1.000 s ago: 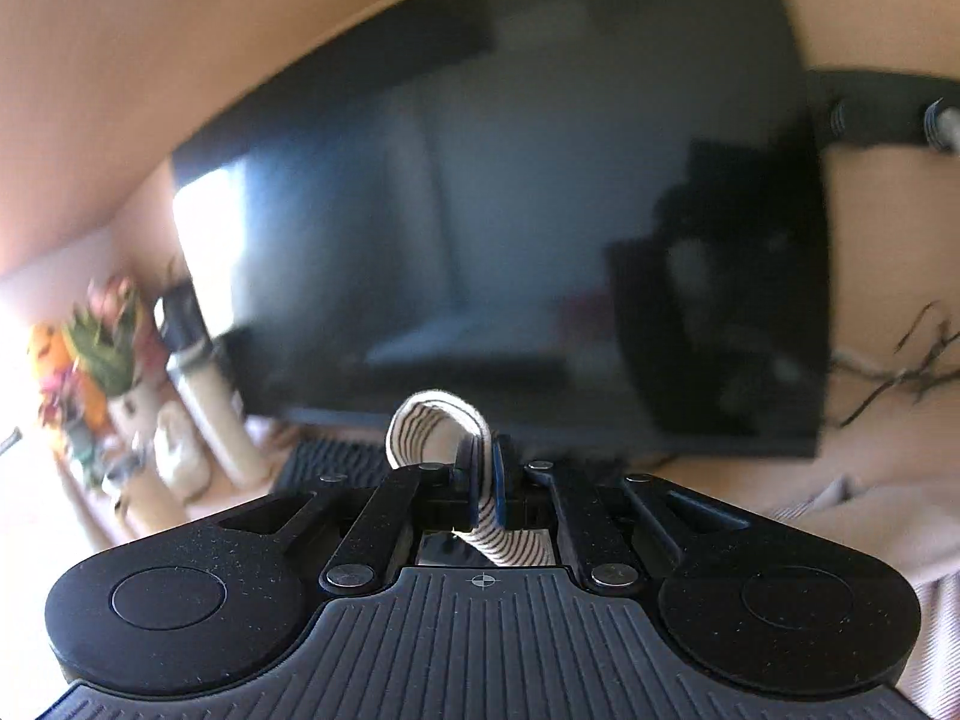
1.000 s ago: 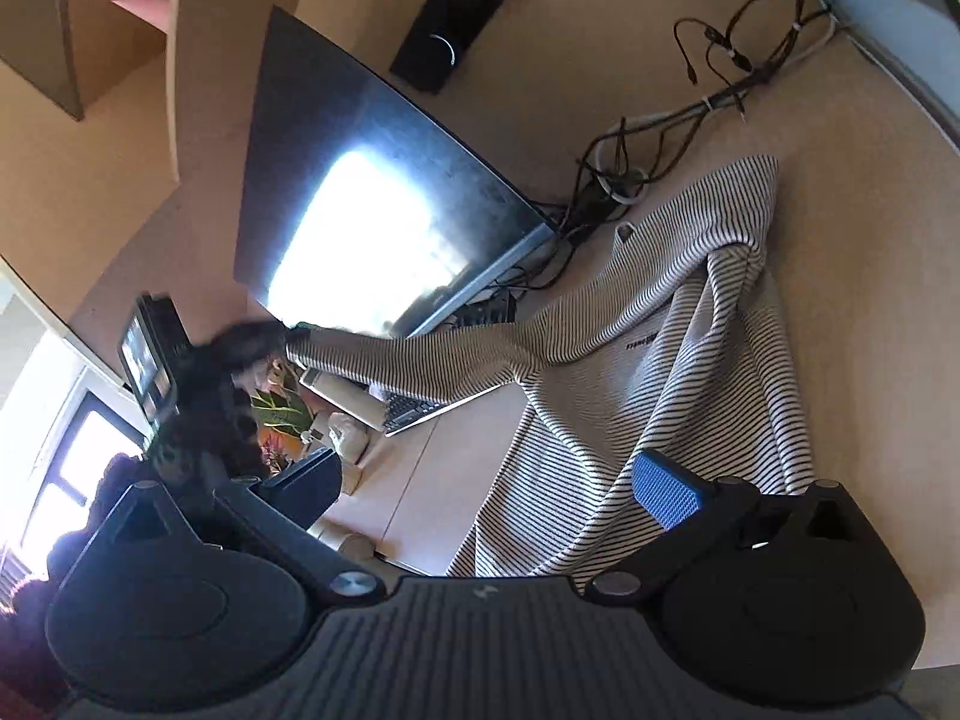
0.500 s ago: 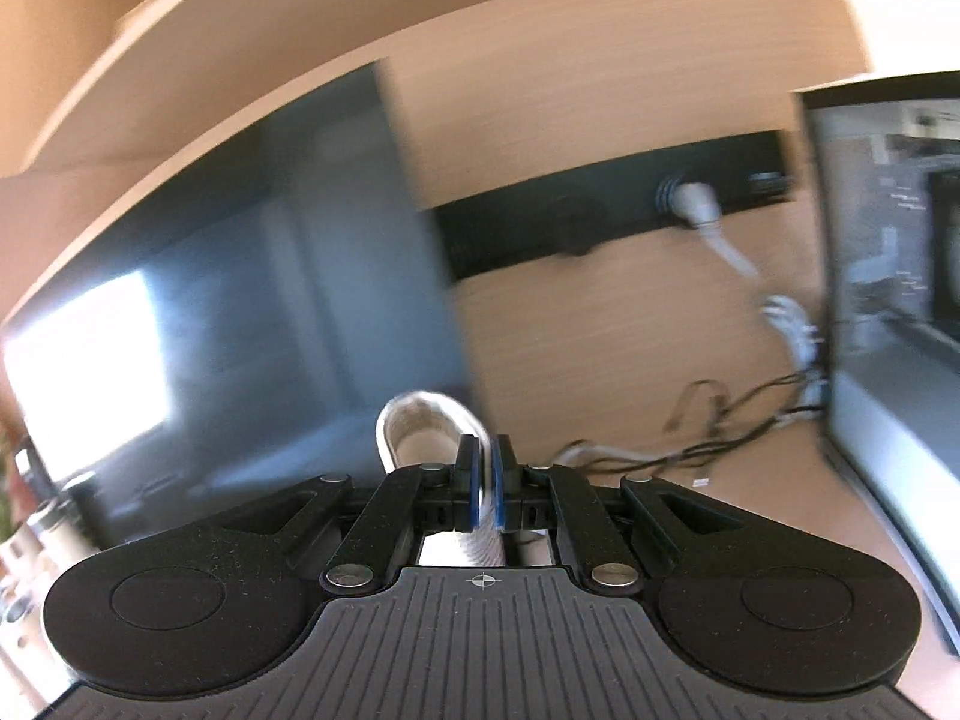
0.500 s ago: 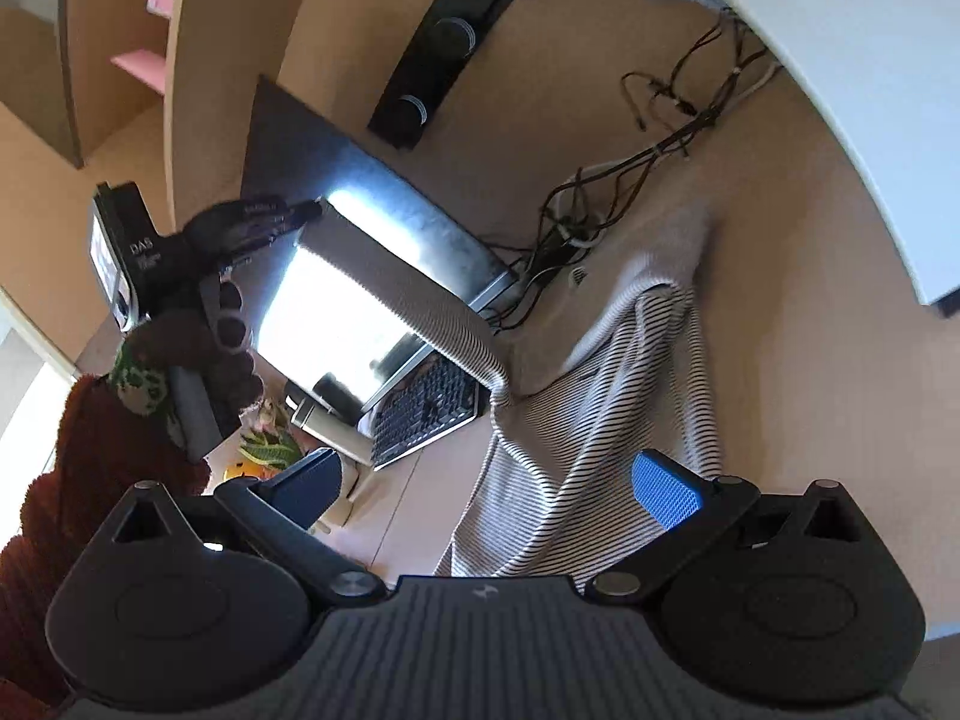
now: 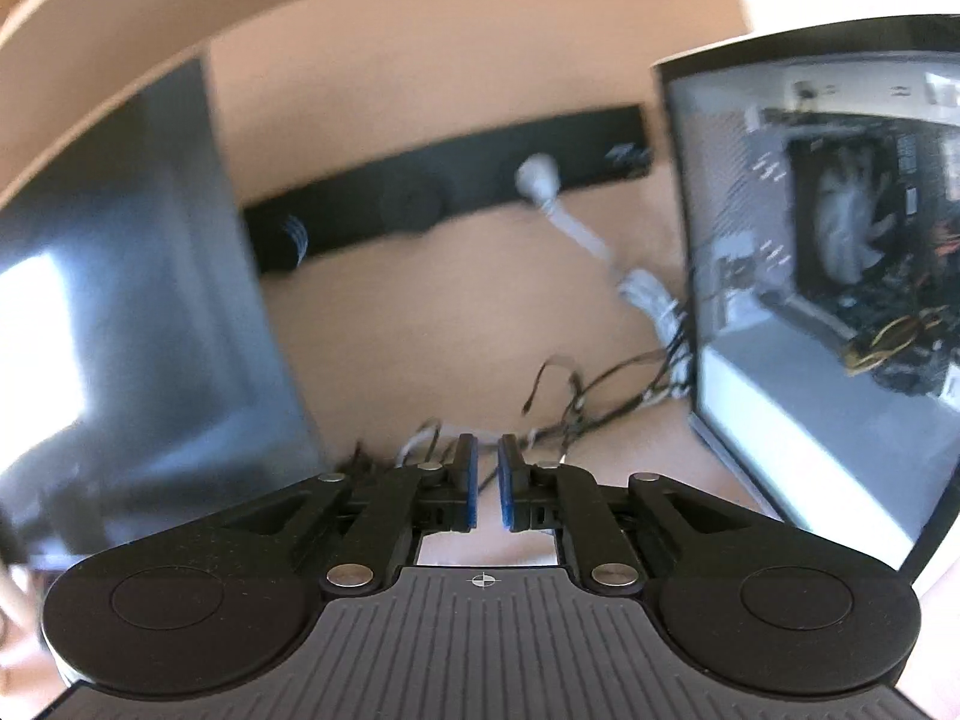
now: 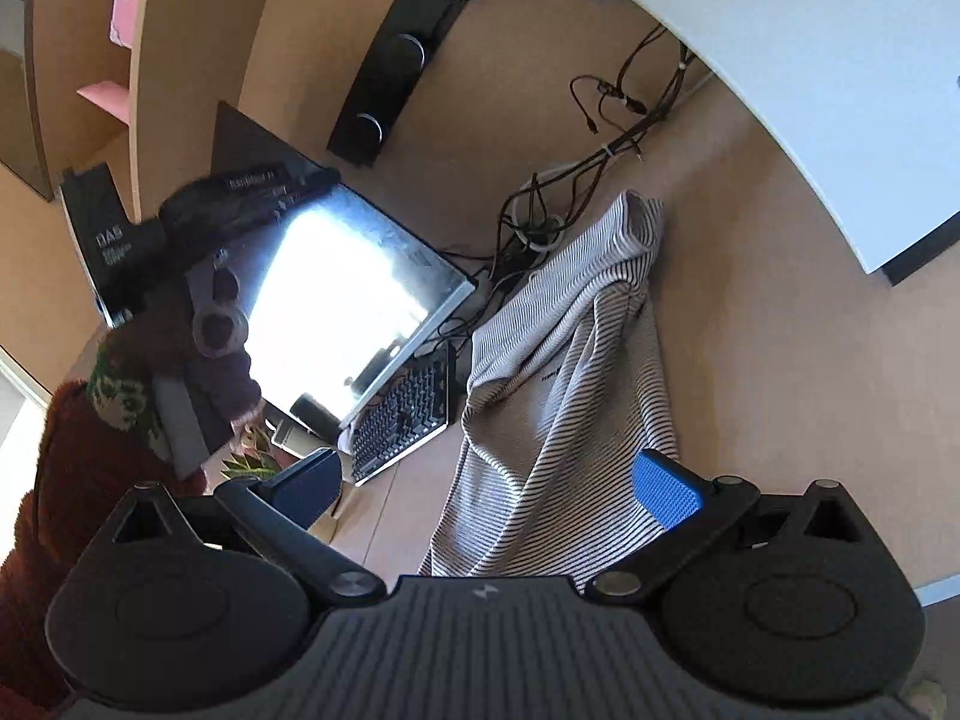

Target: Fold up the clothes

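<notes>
Shirt (image 6: 564, 396) rumpled mid-counter (image 6: 750, 300), seemingly one sleeve folded; left gripper (image 5: 486, 483) narrow, empty; right gripper (image 6: 486, 480) wide.

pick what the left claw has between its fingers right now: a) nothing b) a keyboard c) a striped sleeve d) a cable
a: the left claw shows a narrow bare gap between its blue pads, and the striped shirt lies loose on the desk in the right wrist view.
</notes>
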The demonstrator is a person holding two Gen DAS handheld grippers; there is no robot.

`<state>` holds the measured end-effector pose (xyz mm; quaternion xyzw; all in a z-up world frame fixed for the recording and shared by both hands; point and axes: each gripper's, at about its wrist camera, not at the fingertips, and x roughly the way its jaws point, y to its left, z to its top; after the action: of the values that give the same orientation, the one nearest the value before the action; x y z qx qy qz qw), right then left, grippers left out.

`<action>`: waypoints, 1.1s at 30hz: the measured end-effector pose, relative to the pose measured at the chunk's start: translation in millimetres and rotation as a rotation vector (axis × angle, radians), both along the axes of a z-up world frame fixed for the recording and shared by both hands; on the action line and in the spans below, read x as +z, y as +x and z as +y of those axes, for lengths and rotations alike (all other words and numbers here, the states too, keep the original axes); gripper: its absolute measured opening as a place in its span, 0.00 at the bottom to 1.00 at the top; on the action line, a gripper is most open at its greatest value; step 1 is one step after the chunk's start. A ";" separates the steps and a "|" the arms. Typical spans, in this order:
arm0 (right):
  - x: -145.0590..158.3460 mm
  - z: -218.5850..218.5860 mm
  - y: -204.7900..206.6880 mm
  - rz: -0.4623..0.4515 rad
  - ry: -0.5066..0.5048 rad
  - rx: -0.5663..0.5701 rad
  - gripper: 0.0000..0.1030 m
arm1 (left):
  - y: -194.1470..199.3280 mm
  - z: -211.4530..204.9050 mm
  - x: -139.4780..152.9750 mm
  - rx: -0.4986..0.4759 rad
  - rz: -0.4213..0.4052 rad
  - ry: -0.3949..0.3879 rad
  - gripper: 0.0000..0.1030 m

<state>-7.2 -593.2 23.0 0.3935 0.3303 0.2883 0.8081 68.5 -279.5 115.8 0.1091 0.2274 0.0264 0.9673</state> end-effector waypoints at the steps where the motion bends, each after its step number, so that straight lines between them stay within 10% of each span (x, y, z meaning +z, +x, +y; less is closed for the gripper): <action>1: -1.3 5.9 1.8 0.004 -0.006 0.009 1.00 | 1.0 10.6 -7.4 0.020 0.024 -0.013 0.15; 13: -7.7 100.3 64.2 0.047 -0.217 0.027 1.00 | -9.4 131.3 -91.0 0.076 0.328 -0.184 0.61; 22: 31.6 179.2 159.3 -0.221 -0.611 -0.173 1.00 | 29.7 178.7 -109.2 -0.185 0.347 -0.387 0.87; 33: -27.6 164.1 200.6 0.024 -0.774 -0.170 1.00 | 87.8 166.2 -133.9 -0.260 0.437 -0.495 0.96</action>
<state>193.4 -429.1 -4.7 0.0890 0.3901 0.0698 0.9138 156.3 -113.4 -18.1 -0.0974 0.4128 -0.1767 0.8882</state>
